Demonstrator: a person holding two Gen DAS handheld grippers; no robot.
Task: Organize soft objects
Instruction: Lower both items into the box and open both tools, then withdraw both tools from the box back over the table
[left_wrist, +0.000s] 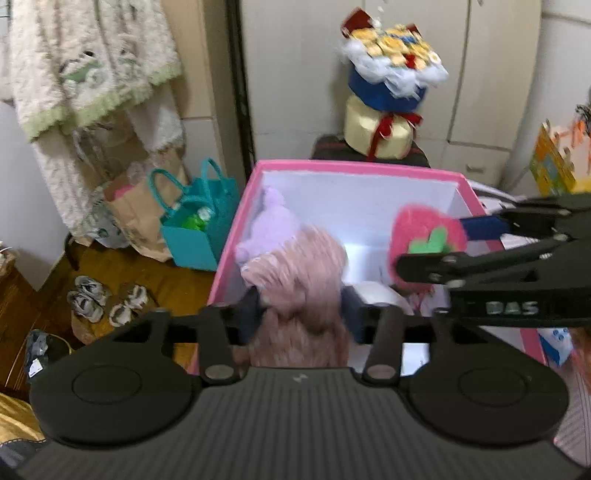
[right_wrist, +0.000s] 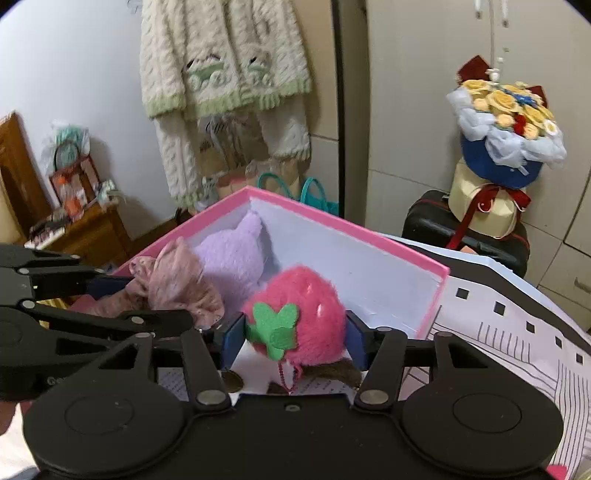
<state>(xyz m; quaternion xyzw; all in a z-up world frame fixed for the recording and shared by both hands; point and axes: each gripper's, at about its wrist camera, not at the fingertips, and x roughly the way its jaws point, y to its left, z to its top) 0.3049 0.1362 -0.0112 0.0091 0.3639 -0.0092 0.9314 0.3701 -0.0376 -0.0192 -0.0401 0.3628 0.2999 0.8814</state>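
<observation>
The left gripper has its jaws parted around a dusty-pink fuzzy toy; the cloth sits between the blue pads, though whether they still press on it cannot be told. The right gripper likewise straddles a pink plush strawberry, with its pads at the fruit's sides and its grip unclear. Both toys hang over the near part of an open pink box. A lilac plush lies in the box's far left corner. Beyond, at the far right, a flower bouquet stands on a dark suitcase.
</observation>
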